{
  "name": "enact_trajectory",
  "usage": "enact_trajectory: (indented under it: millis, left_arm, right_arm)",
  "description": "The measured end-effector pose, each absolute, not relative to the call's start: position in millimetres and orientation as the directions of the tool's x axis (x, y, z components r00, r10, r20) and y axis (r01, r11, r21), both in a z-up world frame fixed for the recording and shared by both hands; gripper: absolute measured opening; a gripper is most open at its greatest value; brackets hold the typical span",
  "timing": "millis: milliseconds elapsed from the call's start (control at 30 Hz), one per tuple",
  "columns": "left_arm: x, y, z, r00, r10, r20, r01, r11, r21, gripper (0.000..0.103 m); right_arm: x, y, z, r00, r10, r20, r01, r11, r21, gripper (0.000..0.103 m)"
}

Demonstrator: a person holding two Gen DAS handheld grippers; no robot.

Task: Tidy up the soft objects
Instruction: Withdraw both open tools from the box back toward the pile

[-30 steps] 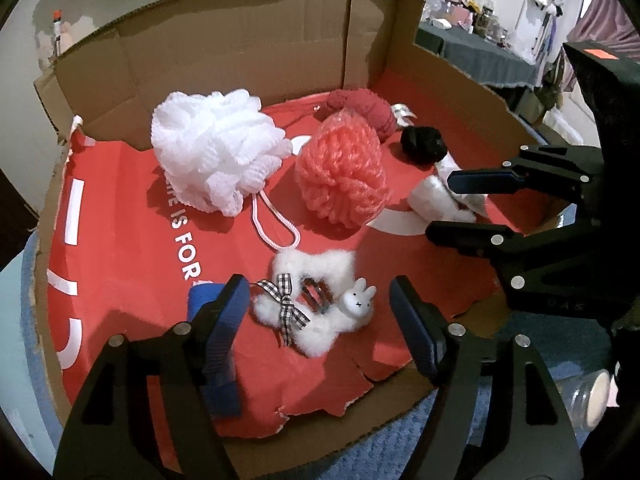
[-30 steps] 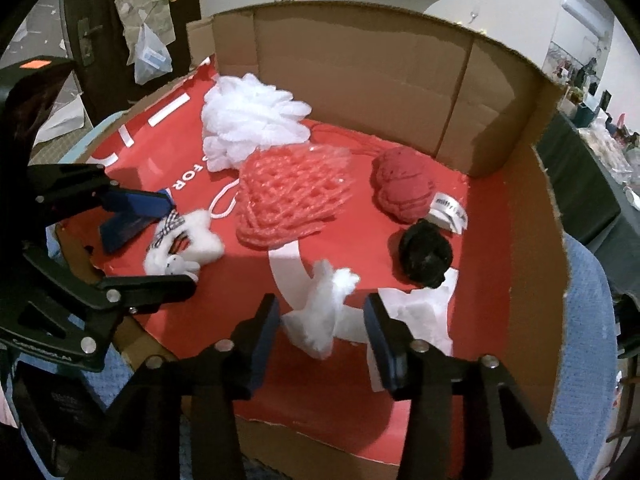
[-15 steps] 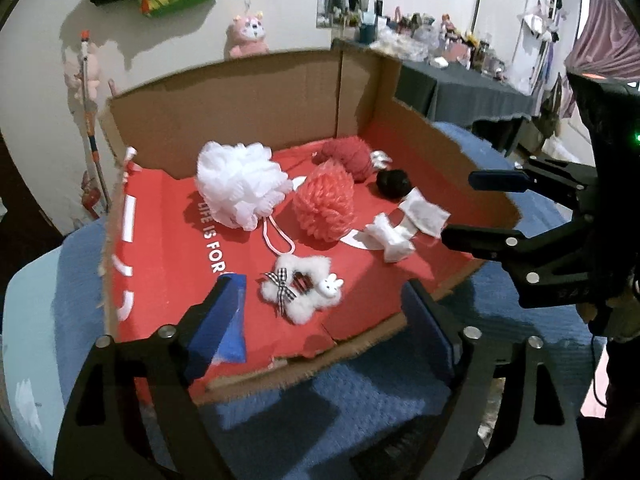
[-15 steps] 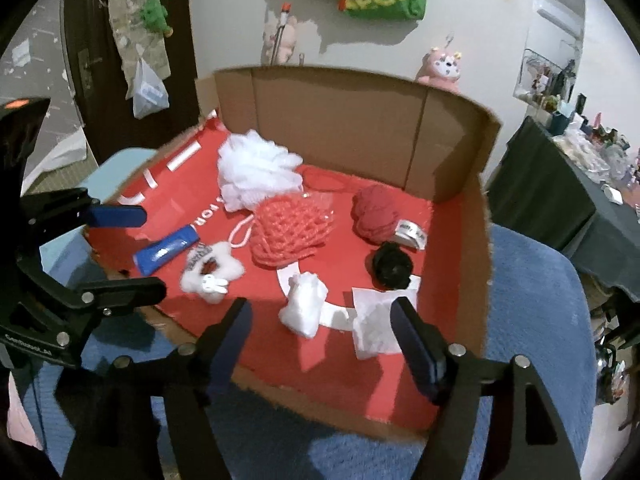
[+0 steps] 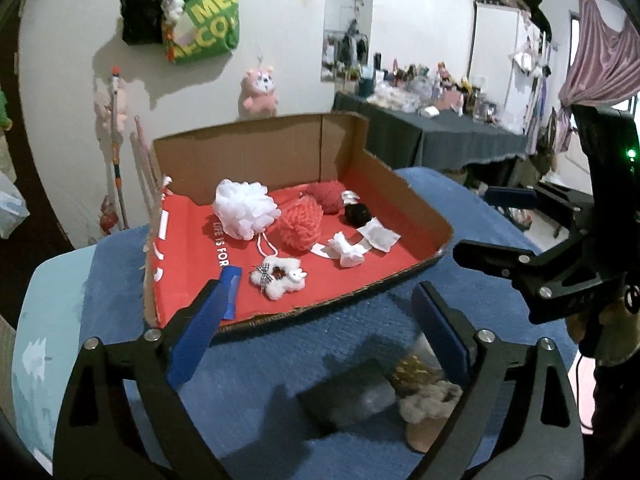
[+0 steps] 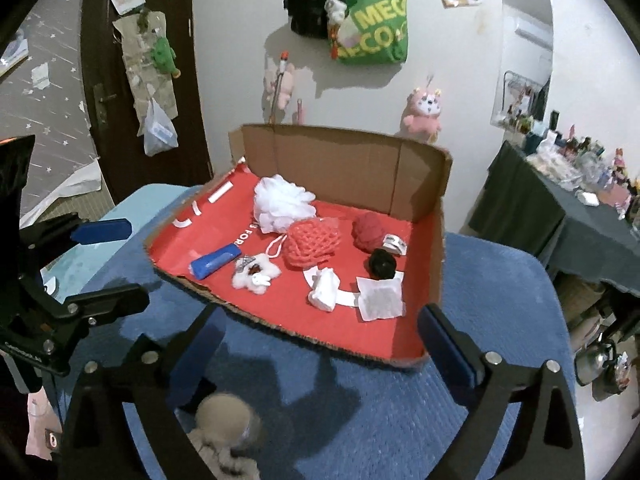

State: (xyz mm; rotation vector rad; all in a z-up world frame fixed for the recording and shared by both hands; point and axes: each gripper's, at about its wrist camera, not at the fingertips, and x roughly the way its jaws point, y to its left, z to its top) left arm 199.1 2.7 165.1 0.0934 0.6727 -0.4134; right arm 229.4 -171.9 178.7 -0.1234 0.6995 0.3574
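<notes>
A cardboard tray (image 5: 260,148) lined in red holds a white mesh pouf (image 5: 244,208), a coral pouf (image 5: 300,220), a dark red yarn ball (image 5: 326,196), a black scrunchie (image 5: 357,213), a fluffy white bunny clip (image 5: 280,276), a crumpled white cloth (image 5: 346,252) and a blue bar (image 5: 232,288). My left gripper (image 5: 320,332) hangs in front of the tray, its jaws opening with nothing between them. The right gripper (image 6: 320,340) is likewise back from the tray (image 6: 340,152), jaws opening and empty; the cloth (image 6: 324,290) and clip (image 6: 254,274) lie beyond it.
The tray rests on a blue quilted cover (image 5: 320,344). A beige fluffy item (image 5: 428,400) and dark shapes lie on the cover below the grippers. A dark-draped table (image 5: 440,136) crowded with small things stands at the right. Bags and plush toys hang on the wall.
Both grippers pulled back and up out of the tray while their jaws widened. The bunny clip and the white cloth, earlier between the jaws, stay lying on the red lining.
</notes>
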Motion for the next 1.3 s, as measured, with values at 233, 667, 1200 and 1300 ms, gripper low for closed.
enact_trajectory:
  millis: [233, 667, 1200, 1300]
  left_arm:
    - [143, 3, 173, 0.783, -0.323, -0.532, 0.354, 0.934, -0.046, 0.098]
    - [79, -1, 147, 0.832, -0.272, -0.483, 0.277, 0.959, -0.063, 0.099]
    - [70, -4, 82, 0.790, -0.222, -0.571, 0.199, 0.974, -0.105, 0.099]
    - [69, -6, 72, 0.778, -0.221, -0.589, 0.200, 0.974, -0.102, 0.099]
  right_arm:
    - [178, -178, 189, 0.761, 0.271, -0.590, -0.337, 0.942, -0.001, 0.103]
    - [106, -189, 171, 0.821, 0.201, -0.534, -0.250, 0.968, -0.020, 0.103]
    - [93, -196, 97, 0.766, 0.147, -0.625, -0.185, 0.983, 0.005, 0.103]
    - [94, -195, 89, 0.755, 0.146, -0.640, -0.184, 0.983, 0.007, 0.103]
